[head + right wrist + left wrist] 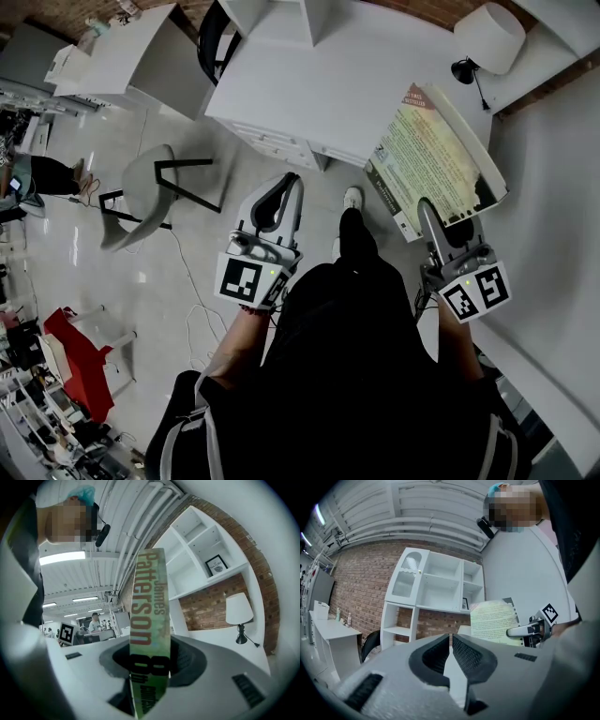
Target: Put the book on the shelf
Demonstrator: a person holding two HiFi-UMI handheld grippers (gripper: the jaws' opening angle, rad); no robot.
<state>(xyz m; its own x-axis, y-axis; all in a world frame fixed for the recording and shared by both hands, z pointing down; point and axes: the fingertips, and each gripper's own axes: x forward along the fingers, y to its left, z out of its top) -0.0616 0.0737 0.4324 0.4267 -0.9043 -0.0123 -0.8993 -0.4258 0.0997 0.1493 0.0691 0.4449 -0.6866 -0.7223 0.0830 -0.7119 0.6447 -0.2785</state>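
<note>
My right gripper (433, 217) is shut on the lower edge of a book (433, 155) with a pale green cover, held up over the white desk (319, 84). In the right gripper view the book's spine (151, 620), printed with red and black lettering, stands upright between the jaws. The white shelf unit (201, 550) rises behind it, with open compartments. My left gripper (275, 208) hangs at the left over the floor, shut and holding nothing. The left gripper view shows the shelf unit (436, 590) against a brick wall, with the book (494, 620) to the right.
A white table lamp (488, 36) stands on the desk at the back right. A framed picture (216, 565) sits in one shelf compartment. A grey chair (150, 192) stands on the floor at the left. More white desks (122, 56) lie beyond it.
</note>
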